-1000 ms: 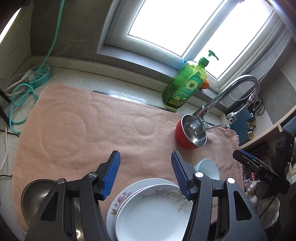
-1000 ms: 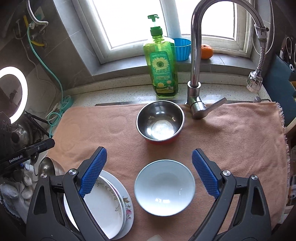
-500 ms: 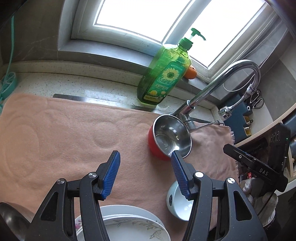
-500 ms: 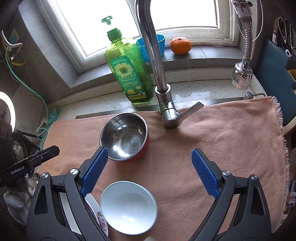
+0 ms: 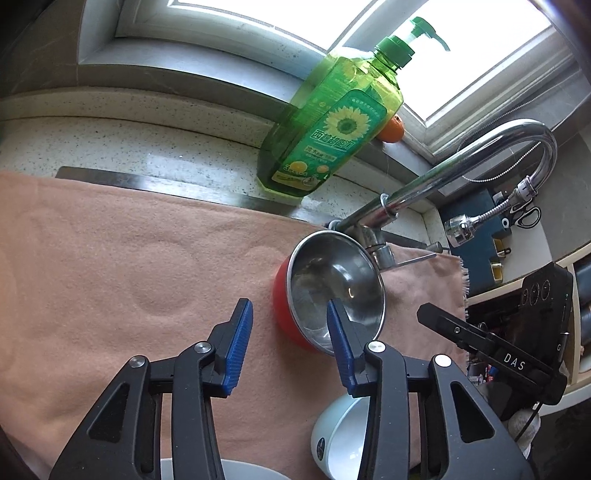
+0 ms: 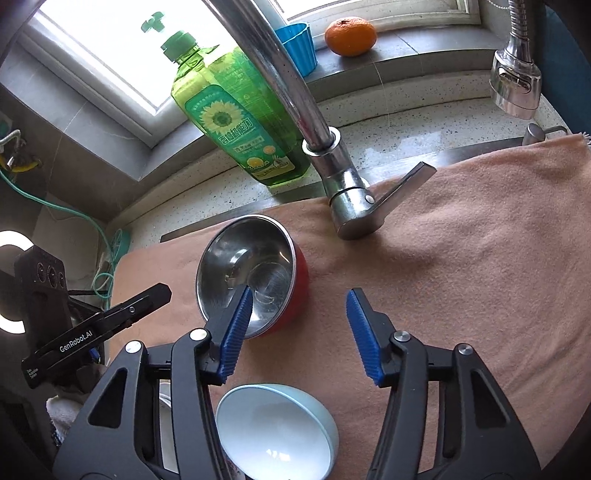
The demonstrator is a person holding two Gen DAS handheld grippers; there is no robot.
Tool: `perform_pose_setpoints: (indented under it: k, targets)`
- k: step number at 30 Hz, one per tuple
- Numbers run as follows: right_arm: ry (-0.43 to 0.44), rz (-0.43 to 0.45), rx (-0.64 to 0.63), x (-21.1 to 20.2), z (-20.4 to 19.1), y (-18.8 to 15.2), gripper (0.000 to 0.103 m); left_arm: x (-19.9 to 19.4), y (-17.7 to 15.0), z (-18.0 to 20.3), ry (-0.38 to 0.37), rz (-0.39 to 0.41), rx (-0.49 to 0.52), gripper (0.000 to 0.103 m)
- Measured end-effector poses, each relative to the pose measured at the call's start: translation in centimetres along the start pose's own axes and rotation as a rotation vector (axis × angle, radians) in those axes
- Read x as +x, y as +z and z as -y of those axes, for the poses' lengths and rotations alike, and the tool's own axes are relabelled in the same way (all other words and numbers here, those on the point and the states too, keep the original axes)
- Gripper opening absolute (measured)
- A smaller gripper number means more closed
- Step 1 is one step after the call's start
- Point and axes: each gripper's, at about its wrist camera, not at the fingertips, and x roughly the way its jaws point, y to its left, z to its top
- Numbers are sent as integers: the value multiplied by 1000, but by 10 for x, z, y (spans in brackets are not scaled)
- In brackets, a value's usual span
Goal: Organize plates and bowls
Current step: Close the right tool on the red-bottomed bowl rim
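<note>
A steel bowl with a red outside point(image 5: 332, 291) point(image 6: 251, 273) sits on the peach towel point(image 5: 129, 277) by the tap's base. My left gripper point(image 5: 288, 343) hangs just over its near edge with jaws closing. The bowl's red wall lies between them, and the left pad stands clear of it. My right gripper point(image 6: 299, 328) comes from the other side, jaws also closing. Its left finger is over the bowl's inside and the right wall is between the pads, unpressed. A pale blue bowl point(image 6: 277, 432) point(image 5: 340, 439) lies under both grippers. A white plate's rim point(image 5: 251, 470) peeks in below.
A green soap bottle point(image 5: 332, 122) point(image 6: 236, 122) and the chrome tap point(image 6: 343, 184) point(image 5: 443, 173) stand right behind the bowl. An orange point(image 6: 351, 31) and a blue cup point(image 6: 299, 48) sit on the sill. Cables point(image 6: 103, 258) lie at the towel's left end.
Both grippers have moved forward and down toward the steel bowl, and their jaws have narrowed. The plates and pale blue bowl slid to the bottom of both views.
</note>
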Motion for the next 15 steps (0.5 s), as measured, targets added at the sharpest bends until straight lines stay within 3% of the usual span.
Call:
perform_pose_setpoints:
  k: [5, 12, 15]
  targets:
    - [9, -21, 11, 13, 0, 6, 41, 11, 8, 0, 2, -14, -6, 36]
    - [19, -55, 24, 28, 2, 9, 29, 27, 12, -9, -23, -52, -49, 22]
    - [23, -58, 28, 30, 3, 11, 27, 30, 13, -10, -29, -54, -58, 21]
